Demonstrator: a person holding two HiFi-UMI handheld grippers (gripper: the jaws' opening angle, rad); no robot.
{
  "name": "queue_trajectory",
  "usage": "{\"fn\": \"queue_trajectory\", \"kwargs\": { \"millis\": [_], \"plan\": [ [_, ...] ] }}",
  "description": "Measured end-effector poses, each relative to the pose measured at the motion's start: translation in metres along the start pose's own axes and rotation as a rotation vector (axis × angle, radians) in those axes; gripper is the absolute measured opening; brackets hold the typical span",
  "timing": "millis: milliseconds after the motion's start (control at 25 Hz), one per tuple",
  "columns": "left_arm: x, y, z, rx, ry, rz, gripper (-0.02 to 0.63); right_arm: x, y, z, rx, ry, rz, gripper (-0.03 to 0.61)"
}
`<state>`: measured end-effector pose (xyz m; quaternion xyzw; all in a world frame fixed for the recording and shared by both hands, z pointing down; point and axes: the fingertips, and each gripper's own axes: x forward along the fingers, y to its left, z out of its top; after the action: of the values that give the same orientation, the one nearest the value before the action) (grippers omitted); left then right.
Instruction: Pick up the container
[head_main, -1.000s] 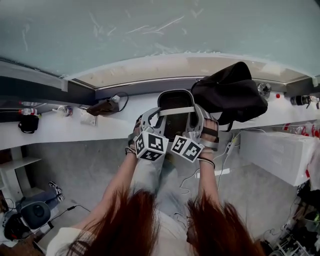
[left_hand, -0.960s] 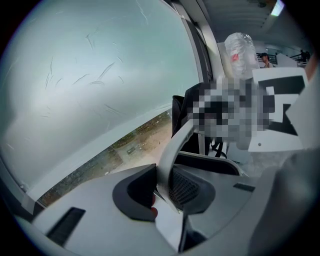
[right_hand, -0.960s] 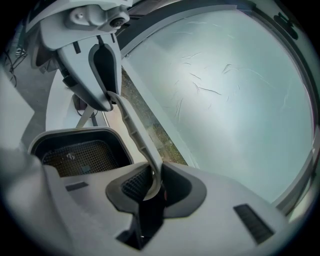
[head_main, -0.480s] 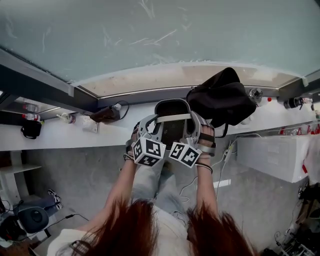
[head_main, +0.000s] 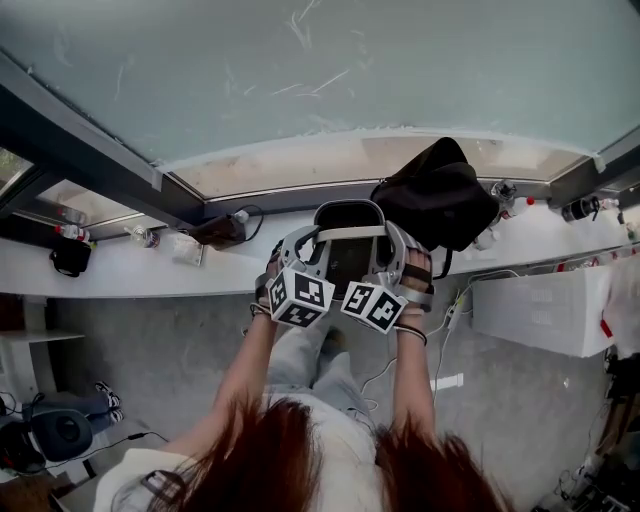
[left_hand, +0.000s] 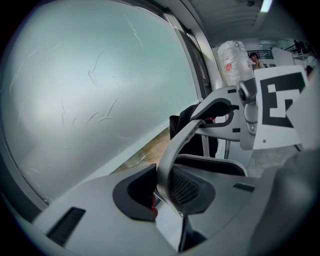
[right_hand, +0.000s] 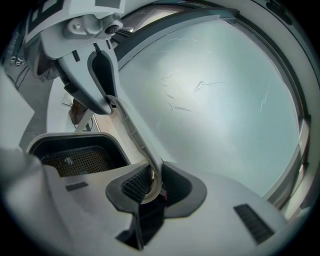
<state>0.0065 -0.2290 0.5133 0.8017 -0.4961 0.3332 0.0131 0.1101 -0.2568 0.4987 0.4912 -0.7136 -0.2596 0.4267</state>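
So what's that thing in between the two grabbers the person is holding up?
The container, a dark basket. Its pale handle runs from the left gripper to the right gripper, both clamped on it. The head view shows this.

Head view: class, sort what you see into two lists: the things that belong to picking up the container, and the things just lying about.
Belongs to the job:
container
its grey handle
left gripper and right gripper, both clamped on that handle

Just lying about:
black bag
white box
small bottle on the ledge
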Motion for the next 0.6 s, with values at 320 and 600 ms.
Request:
{"fn": "queue_trajectory", "kwargs": {
  "millis": [320, 600],
  "plan": [
    [-0.028, -0.009, 0.022, 0.025, -0.045, 0.013, 0.081, -0.034, -0.019, 0.002, 0.040, -0.012, -0.038, 0.077],
    [-0.053, -0.018, 0.044, 0.036, -0.100, 0.028, 0.081, -0.066, -0.035, 0.001, 0.056, -0.033, -0.088, 0.077]
  ]
}}
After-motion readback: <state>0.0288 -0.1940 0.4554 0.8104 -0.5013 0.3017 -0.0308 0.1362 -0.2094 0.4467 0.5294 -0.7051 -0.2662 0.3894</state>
